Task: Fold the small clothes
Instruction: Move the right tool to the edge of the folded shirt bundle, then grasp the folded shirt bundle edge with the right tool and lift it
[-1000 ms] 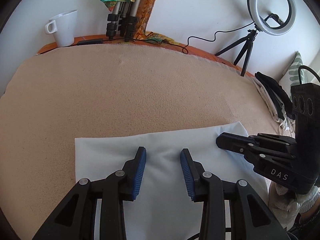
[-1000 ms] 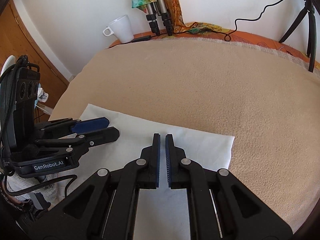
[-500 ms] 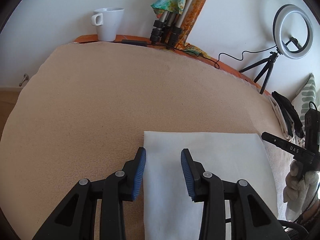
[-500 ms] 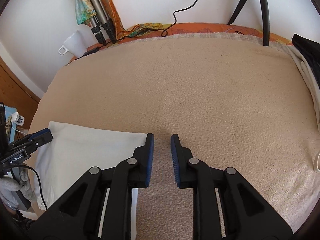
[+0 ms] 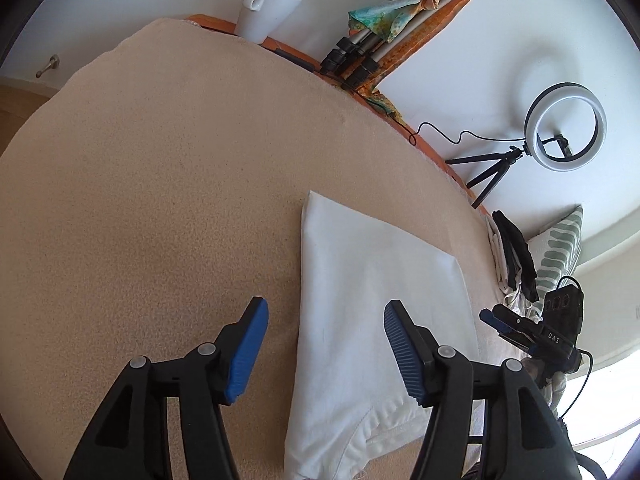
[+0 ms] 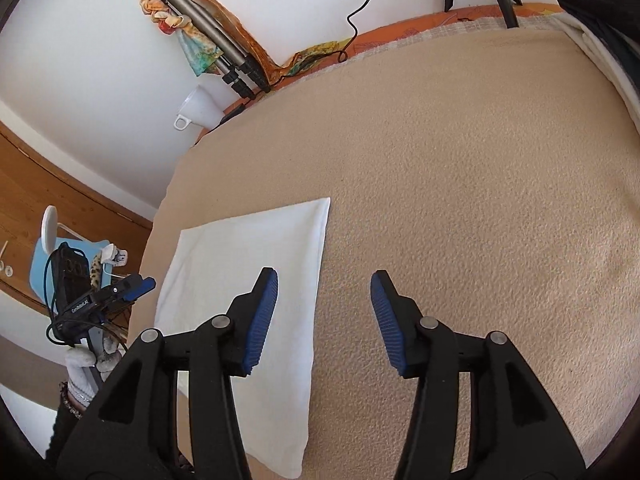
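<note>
A folded white garment [image 5: 372,304] lies flat on the beige blanket [image 5: 160,184]; it also shows in the right wrist view [image 6: 256,276]. My left gripper [image 5: 324,344] is open and empty, held above the garment's left edge, one finger over the blanket and one over the cloth. My right gripper [image 6: 324,312] is open and empty above the garment's right edge. Each gripper shows small in the other's view, the right gripper [image 5: 516,328] off the garment's right side and the left gripper [image 6: 120,292] off its left side.
A white mug [image 5: 266,10], folded tripod legs with a colourful scarf [image 5: 372,40] and a ring light on a small tripod [image 5: 560,128] stand along the far edge. Folded black and white clothes [image 5: 512,256] and a green patterned cushion [image 5: 560,244] lie at the right.
Both grippers have opened wider and pulled back and apart, away from the middle of the garment to its opposite edges. The right gripper was shut a second ago. The garment lies still.
</note>
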`<state>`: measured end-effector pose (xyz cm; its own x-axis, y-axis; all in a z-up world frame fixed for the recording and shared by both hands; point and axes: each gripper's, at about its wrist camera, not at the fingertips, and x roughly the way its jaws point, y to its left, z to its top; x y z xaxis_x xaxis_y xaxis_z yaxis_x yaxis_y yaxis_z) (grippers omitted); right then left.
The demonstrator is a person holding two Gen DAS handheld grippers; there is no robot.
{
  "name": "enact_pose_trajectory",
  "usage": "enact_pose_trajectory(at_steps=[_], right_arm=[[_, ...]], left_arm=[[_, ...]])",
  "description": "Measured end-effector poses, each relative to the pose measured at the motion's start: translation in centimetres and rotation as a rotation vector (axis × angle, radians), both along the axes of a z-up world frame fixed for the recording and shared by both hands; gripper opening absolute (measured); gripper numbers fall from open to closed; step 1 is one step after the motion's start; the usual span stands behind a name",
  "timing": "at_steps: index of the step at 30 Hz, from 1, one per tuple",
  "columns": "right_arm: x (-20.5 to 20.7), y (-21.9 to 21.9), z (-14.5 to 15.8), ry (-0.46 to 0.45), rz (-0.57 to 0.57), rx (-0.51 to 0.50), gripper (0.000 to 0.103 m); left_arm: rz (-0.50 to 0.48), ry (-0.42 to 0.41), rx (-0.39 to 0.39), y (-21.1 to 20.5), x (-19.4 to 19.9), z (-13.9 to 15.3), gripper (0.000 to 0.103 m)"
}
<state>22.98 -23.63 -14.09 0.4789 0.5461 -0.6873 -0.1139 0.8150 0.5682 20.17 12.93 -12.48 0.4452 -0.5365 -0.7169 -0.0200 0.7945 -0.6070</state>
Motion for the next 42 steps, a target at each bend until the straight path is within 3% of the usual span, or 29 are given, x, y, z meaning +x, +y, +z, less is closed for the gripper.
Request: enact_pose_trajectory(at_steps=[6, 19, 28, 29, 34, 42], right_arm=[[-2.9, -1.5, -2.4, 0.068, -0.007, 0.152, 0.051], [-2.3, 0.7, -3.4, 0.101, 0.043, 0.160, 0.043], [-1.1, 1.5, -4.3, 0.128, 0.036, 0.271, 0.039], [-0.8, 1.8, -4.4, 0.134, 0.038, 0.275, 0.039], [0.1, 3.4, -4.1, 0.141, 0.048, 0.225, 0.014], [-0.8, 6.0, -0.9, 0.039, 0.077, 0.016, 0.011]], left_arm=[[0.017, 0.056, -0.089, 0.3, -1.6, -1.2, 0.062], [-0.011, 0.081, -0.143, -1.3, -0.6, -2.4, 0.051], [-0.009, 0.074, -0.134, -2.6, 0.4, -2.2, 0.049], [-0.011, 0.073, -0.131, -2.8, 0.5, -2.2, 0.042], [-0.011, 0.063, -0.061, -3.7, 0.6, -2.0, 0.015], [-0.044, -0.055, 0.066, -5.5, -0.5, 1.0, 0.010]])
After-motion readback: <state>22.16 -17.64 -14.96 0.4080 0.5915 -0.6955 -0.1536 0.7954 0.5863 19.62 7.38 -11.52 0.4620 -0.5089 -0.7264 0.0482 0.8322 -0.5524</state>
